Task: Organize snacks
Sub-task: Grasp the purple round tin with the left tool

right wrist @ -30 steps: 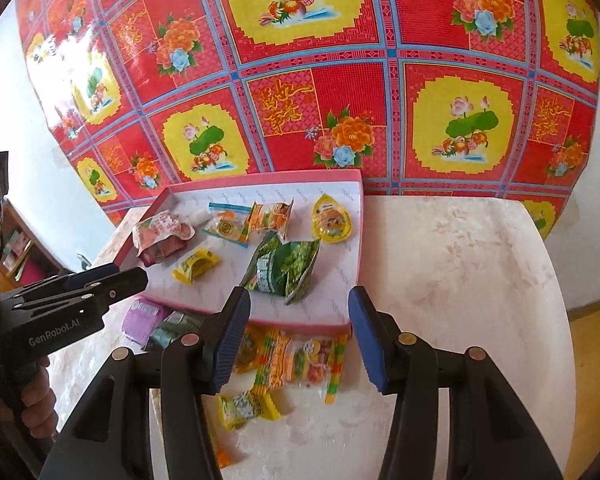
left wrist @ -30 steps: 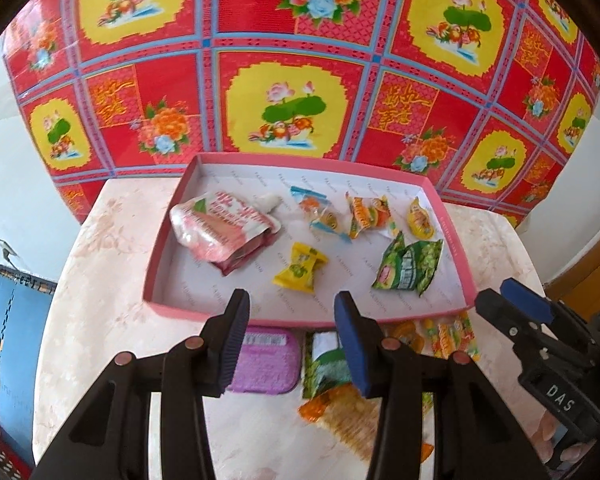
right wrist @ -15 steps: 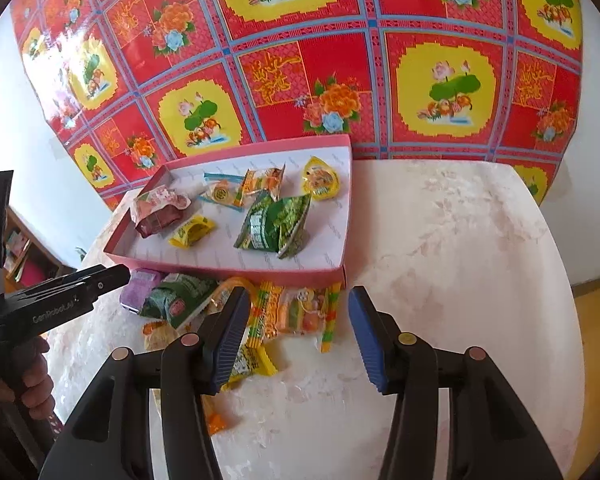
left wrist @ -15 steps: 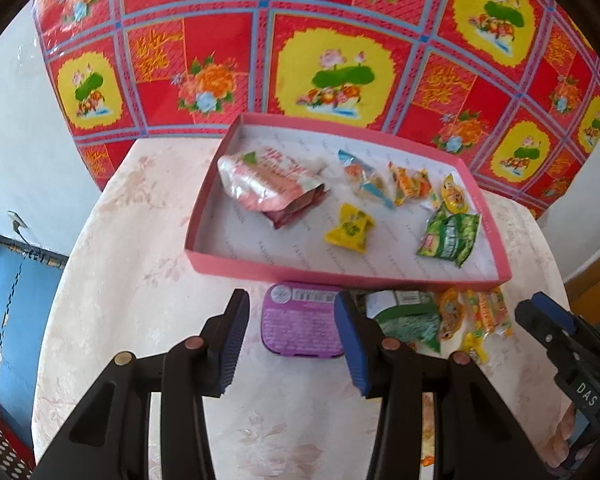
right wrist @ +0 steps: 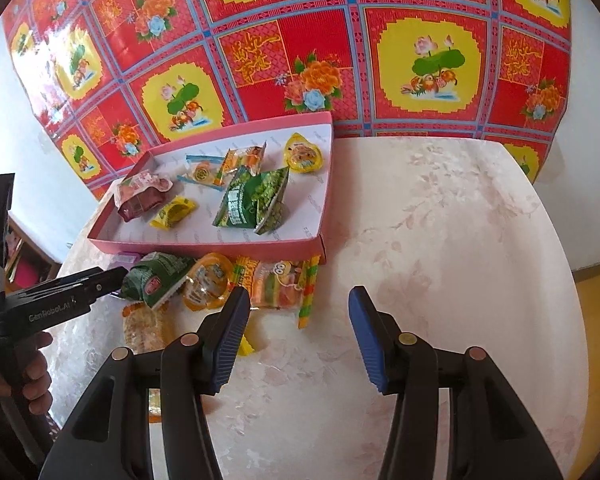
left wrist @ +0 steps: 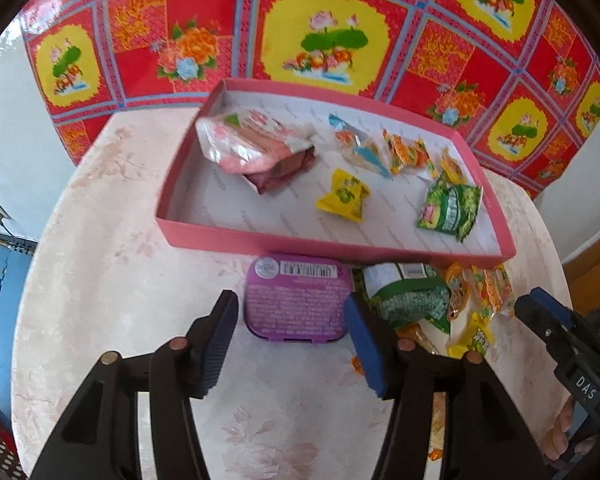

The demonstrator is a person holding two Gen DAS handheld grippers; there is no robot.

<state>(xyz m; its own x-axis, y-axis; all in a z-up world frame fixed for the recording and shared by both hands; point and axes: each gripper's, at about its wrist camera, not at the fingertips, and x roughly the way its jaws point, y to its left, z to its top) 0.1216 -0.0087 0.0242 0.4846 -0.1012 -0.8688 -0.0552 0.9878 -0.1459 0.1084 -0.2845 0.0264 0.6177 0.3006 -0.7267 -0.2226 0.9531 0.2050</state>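
Right now your left gripper point(left wrist: 290, 344) is opening, its fingers spread on either side of empty air, with the purple snack tin point(left wrist: 296, 298) lying on the desk point(left wrist: 100, 280) just beyond the fingertips and roughly centred in the gap, nothing pressed between them yet. The tin sits in the lower middle of the left wrist view, label side up, its nearest edge between the two pads and its far edge close against the front wall of the pink box point(left wrist: 332, 244); it looks a touch wider across the frame than it is deep, so the fingers appear set to close across that wider span. Your right gripper point(right wrist: 296, 336) hangs released over bare desk in the lower centre of its own view, grasping nothing, and the loose pile lies up and to the left of it: the orange jelly cup point(right wrist: 206, 282), the gummy packet point(right wrist: 278, 284) and the green pea bag point(right wrist: 158, 276), all just in front of the box. For the tin your left hand is plainly the nearer one; judged from here, a short push forward and down should bring the pads alongside it.
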